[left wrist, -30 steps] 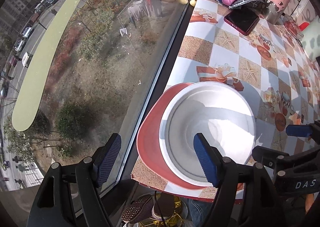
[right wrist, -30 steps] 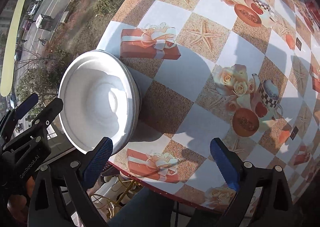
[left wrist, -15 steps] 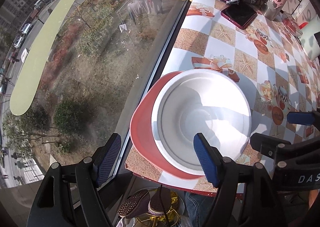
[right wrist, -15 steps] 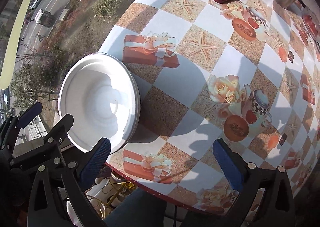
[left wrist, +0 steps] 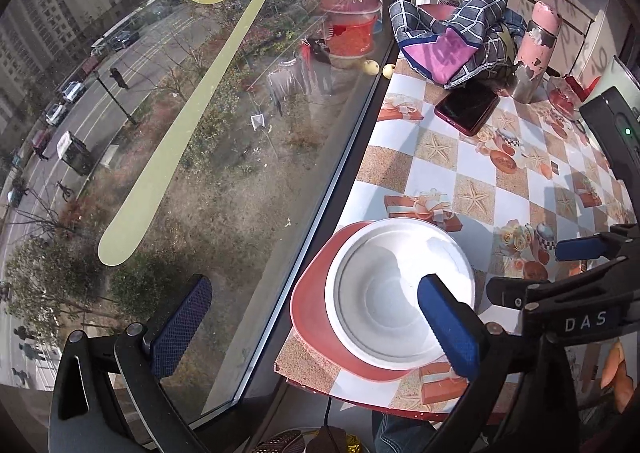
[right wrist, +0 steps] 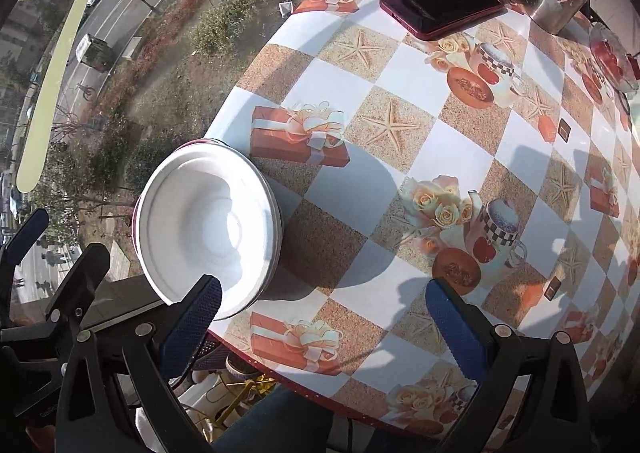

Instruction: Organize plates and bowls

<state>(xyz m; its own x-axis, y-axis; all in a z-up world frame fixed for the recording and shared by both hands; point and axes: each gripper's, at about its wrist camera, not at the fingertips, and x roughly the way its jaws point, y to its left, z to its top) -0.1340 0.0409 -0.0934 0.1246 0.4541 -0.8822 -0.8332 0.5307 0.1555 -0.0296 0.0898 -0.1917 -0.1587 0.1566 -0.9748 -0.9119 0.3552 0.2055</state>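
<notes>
**My bowl sits on the plate, right at the table edge**

My left gripper (left wrist: 308, 327) has its two blue pads wide apart, and they have just been opening. Nothing is between them. One pad shows over the window glass at the lower left of the left view. The other pad shows in front of the round white bowl (left wrist: 394, 291), and I cannot tell if it touches it.

The white bowl sits inside the flat red plate with rounded corners (left wrist: 310, 303). Both are in the lower middle of the left view. They rest on the table with the checked cloth of stars and gift boxes (left wrist: 476, 169), very near its corner by the big window.

My right gripper (right wrist: 320, 317) has its pads far apart too, with nothing between them. It hangs over the bare cloth in the lower part of the right view. The bowl (right wrist: 208, 221) is at the left there, with one pad just in front of its rim.

What could go wrong? I think the stack is close to the table edge. If I bump the bowl with a pad when I pull away, it could slide or tip off the corner. My two grippers are also near each other, so they could knock together.

The dark red phone (right wrist: 440, 11) and the pink cup with chipped paint (left wrist: 534, 49) are far up the table, well away from the stack.
</notes>
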